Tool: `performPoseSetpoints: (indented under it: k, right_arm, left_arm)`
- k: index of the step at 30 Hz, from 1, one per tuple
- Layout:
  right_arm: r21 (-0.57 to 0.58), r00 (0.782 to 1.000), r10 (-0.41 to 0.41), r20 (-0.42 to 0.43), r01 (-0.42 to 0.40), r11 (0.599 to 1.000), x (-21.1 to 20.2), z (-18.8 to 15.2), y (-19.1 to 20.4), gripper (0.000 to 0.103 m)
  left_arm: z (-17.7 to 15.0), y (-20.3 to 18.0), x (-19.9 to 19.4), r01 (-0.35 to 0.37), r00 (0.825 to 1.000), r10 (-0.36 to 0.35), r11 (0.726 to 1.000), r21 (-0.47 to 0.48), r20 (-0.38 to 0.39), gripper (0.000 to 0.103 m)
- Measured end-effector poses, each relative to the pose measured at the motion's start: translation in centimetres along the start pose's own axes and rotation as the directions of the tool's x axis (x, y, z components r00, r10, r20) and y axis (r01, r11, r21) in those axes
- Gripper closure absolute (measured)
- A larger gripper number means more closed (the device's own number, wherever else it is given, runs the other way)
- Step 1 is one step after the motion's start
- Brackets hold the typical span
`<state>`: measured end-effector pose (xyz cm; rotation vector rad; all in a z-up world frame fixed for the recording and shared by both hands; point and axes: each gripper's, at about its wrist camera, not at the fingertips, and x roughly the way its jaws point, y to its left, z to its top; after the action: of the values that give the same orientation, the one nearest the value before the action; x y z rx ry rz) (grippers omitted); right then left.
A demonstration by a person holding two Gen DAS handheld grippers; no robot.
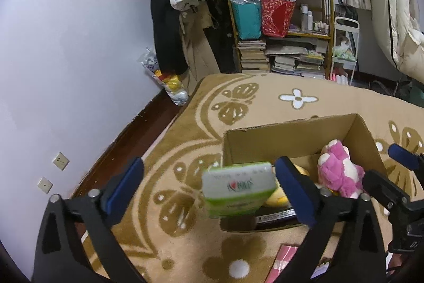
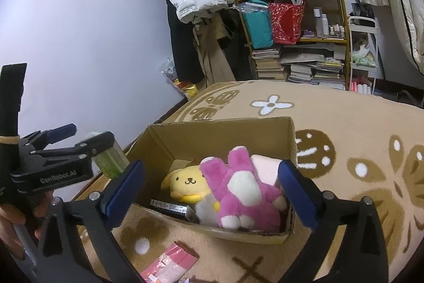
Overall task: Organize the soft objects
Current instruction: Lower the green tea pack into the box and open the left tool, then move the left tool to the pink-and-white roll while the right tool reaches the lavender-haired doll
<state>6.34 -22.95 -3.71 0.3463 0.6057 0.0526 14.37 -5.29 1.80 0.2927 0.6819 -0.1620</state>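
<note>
A cardboard box (image 2: 233,131) sits on the patterned carpet. It holds a pink plush (image 2: 238,187), a yellow plush dog (image 2: 185,183) and a pale pink soft item (image 2: 265,166). My left gripper (image 1: 209,184) is open; a green-and-white tissue pack (image 1: 237,188) is blurred between its fingers, above the box's left wall (image 1: 238,145), touching neither pad. In the right wrist view the pack (image 2: 110,161) shows beside the left gripper (image 2: 79,142). My right gripper (image 2: 210,182) is open and empty above the box's front edge.
A pink packet (image 2: 169,267) lies on the carpet in front of the box. A shelf (image 2: 291,25) with bags, books and bottles stands at the back. Coats hang beside it. The wall (image 1: 66,57) is to the left, and a white cart (image 2: 363,55) stands right of the shelf.
</note>
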Motion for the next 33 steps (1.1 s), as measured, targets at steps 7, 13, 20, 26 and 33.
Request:
performPoseSetpoints:
  k: [7, 13, 20, 26, 33]
  right_arm:
    - [-0.004, 1.0, -0.027, -0.009, 0.027, 1.0, -1.8, -0.6, 0.6, 0.0]
    - [-0.016, 0.998, -0.049, -0.031, 0.049, 0.999, -3.2, -1.3, 1.2, 0.0]
    - [-0.027, 0.996, -0.061, -0.066, 0.059, 0.998, -4.0, -2.7, 2.0, 0.0]
    - [-0.01, 0.99, -0.05, -0.132, 0.049, 0.999, -4.0, -4.5, 2.6, 0.0]
    - [-0.001, 0.977, -0.049, -0.208, 0.05, 0.999, -3.4, -6.8, 3.2, 0.0]
  left_arm:
    - [-0.3, 1.9, -1.8, 0.016, 1.0, -0.017, 0.997, -0.069, -0.007, 0.002]
    - [-1.2, 2.9, -2.9, 0.055, 0.997, -0.06, 0.993, -0.105, -0.041, 0.002]
    - [-2.4, 1.6, -4.2, 0.067, 0.995, -0.069, 0.997, -0.032, -0.068, 0.002]
    - [-4.1, 0.8, -4.2, 0.099, 0.989, -0.101, 0.995, -0.023, -0.105, 0.002]
    - [-6.6, 0.1, -2.6, 0.119, 0.974, -0.123, 0.992, -0.031, -0.191, 0.002]
